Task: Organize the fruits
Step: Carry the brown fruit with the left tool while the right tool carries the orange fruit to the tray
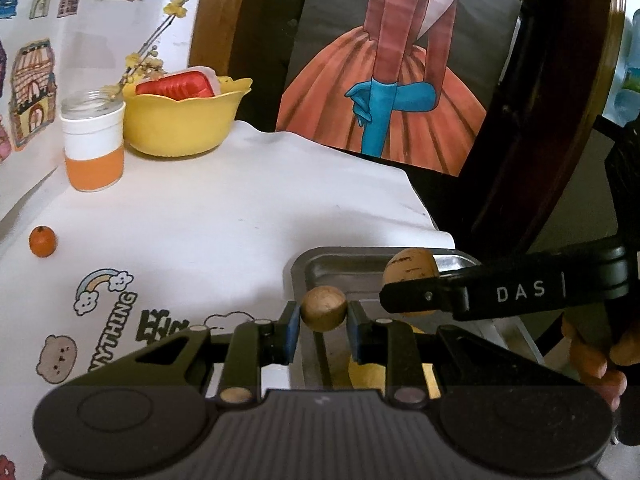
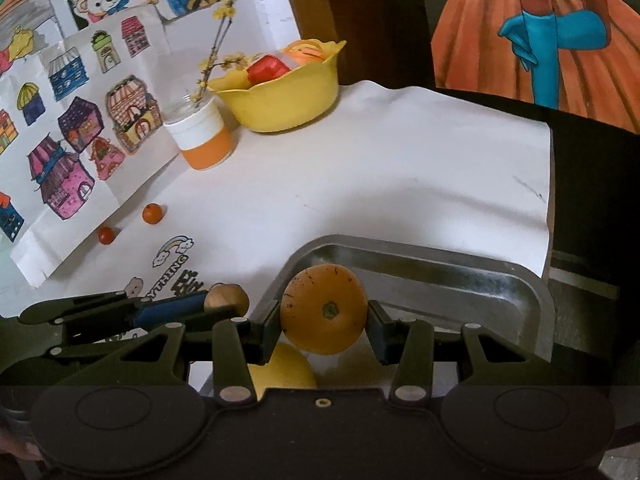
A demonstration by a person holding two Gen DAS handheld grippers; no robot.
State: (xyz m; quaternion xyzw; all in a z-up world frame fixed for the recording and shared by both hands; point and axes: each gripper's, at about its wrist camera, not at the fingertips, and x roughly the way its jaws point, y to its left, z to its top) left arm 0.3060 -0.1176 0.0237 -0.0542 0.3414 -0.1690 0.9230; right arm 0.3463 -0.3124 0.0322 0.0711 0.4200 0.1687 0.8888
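Note:
My left gripper point(image 1: 324, 316) is shut on a small brown round fruit point(image 1: 323, 307) and holds it over the near left edge of a metal tray point(image 1: 320, 262). Seen from the right wrist, that brown fruit point(image 2: 226, 298) hangs left of the tray point(image 2: 480, 276). Over the tray's inside, my right gripper point(image 2: 323, 322) is shut on an orange point(image 2: 323, 308) with dark specks. In the left wrist view the orange point(image 1: 410, 266) shows behind one right finger point(image 1: 420, 296). A yellow fruit point(image 2: 286, 368) lies in the tray, below the orange.
Two small orange fruits point(image 2: 153, 213) point(image 2: 106, 235) lie on the white table cover point(image 2: 380, 168) at the left. At the back stand a yellow bowl point(image 2: 284, 92) and a white and orange cup point(image 2: 204, 136) with flower twigs. The table drops off at the right. A hand point(image 1: 596, 360) holds the right gripper.

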